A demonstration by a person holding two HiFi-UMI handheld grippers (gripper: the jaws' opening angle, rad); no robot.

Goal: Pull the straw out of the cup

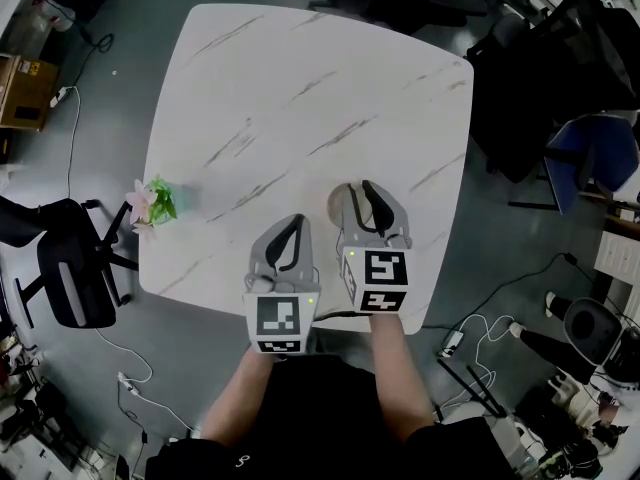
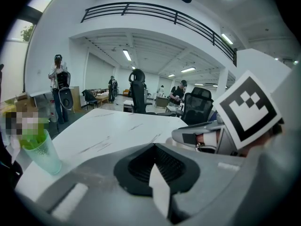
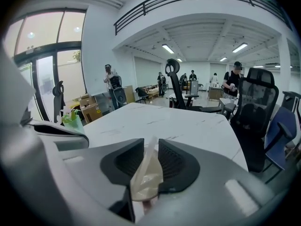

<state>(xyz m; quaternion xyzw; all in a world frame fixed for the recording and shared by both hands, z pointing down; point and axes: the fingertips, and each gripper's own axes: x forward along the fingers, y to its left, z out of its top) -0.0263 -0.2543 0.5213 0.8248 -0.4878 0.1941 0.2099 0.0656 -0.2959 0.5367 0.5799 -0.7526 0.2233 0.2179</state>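
R claw pinches near-upright straw; cup sits just below on counter, so pull likely straight up. L claw pressed together, empty, alongside.

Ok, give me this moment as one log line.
right gripper: jaws shut on cup | straw: in cup, not pulled | left gripper: jaws together, nothing held | green cup: table's left edge, untouched
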